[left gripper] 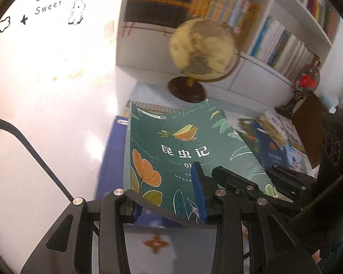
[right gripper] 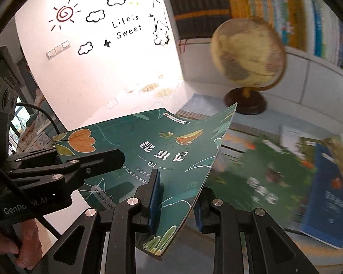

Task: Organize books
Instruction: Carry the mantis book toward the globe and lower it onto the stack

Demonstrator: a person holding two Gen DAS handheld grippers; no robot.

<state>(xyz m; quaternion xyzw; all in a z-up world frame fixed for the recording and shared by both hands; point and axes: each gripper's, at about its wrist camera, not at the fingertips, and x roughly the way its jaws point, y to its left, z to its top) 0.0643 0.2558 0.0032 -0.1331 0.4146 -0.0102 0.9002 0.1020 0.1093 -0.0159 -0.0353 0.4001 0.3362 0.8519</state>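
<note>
In front of the globe, both grippers are clamping the green book's near edge, its length running away towards the shelves.

The globe at the upper right is blurry, and so are the books lying at the lower right.

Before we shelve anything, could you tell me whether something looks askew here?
Yes: the loose books lie in a crooked, overlapping heap on the table beside the globe, and the green book sags between both claws.
</note>
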